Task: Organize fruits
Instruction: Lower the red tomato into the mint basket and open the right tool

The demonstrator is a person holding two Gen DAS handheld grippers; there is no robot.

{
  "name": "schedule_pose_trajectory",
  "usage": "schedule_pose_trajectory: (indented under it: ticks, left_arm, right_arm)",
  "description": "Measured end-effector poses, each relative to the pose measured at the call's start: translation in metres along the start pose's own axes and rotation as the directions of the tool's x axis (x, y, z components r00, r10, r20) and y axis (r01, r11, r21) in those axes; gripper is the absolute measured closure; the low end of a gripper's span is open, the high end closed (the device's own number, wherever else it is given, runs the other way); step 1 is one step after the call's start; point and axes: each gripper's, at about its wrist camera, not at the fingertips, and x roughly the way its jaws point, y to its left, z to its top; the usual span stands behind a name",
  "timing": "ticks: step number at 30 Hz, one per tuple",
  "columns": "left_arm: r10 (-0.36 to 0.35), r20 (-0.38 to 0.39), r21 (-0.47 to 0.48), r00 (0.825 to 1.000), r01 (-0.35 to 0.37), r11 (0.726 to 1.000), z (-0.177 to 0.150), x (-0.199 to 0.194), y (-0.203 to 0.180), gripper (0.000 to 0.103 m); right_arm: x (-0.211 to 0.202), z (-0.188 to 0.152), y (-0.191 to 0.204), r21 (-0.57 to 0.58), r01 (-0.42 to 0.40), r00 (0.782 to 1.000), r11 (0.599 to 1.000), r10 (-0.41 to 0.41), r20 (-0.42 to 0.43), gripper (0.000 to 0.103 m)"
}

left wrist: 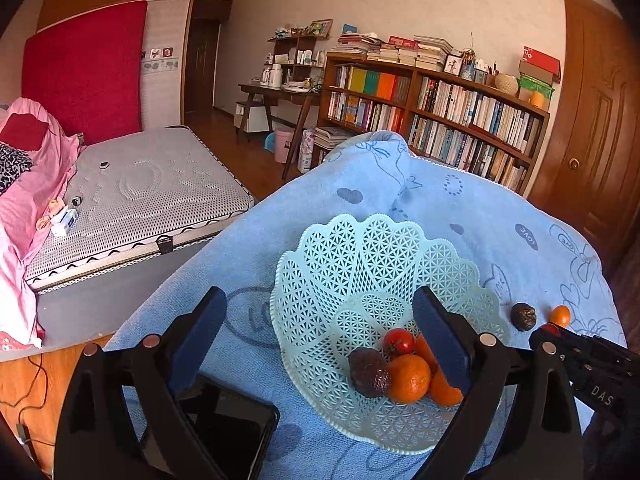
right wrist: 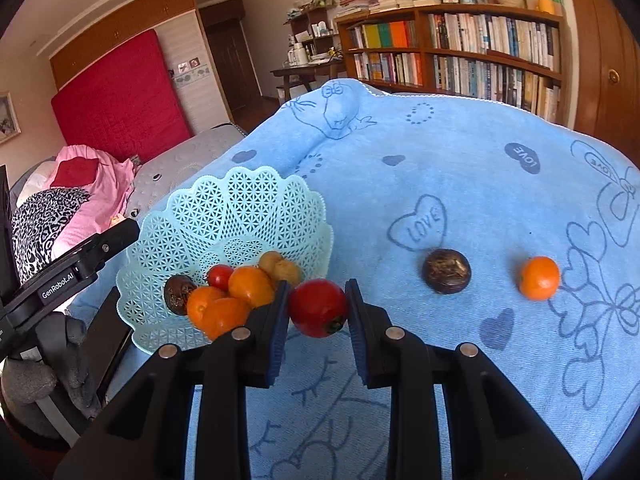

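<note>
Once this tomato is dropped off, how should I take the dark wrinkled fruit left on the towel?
Straddle the dark fruit at its widest middle, coming down from above. It is round and sits clear of the small orange, so both fingers fit.

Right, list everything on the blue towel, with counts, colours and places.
basket: one, pale mint lattice, on the towel's left part
fruits in basket: tangerines, a small red tomato, one dark brown fruit, yellowish ones behind
dark brown fruit: one, loose on towel, right of basket
tangerine: one, orange, loose, farther right
red tomato: one, in right claw
left claw: black, open, over basket
</note>
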Motion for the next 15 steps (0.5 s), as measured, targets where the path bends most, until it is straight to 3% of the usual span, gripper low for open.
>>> schedule_pose_trajectory:
  ticks: [7, 15]
  left_arm:
    - [-0.005, -0.005, -0.018, 1.000, 0.005, 1.000, -0.002, 0.000, 0.007, 0.008]
    - [-0.013, -0.018, -0.019, 1.000, 0.013, 1.000, -0.006, 0.004, 0.004, 0.007]
  right_arm:
    - [0.023, 0.006, 0.024, -0.031, -0.031, 0.999, 0.999, 0.030, -0.034, 0.074]
    - [0.026, 0.001, 0.014, 0.014, -0.027, 0.999, 1.000, 0.027, -0.042, 0.070]
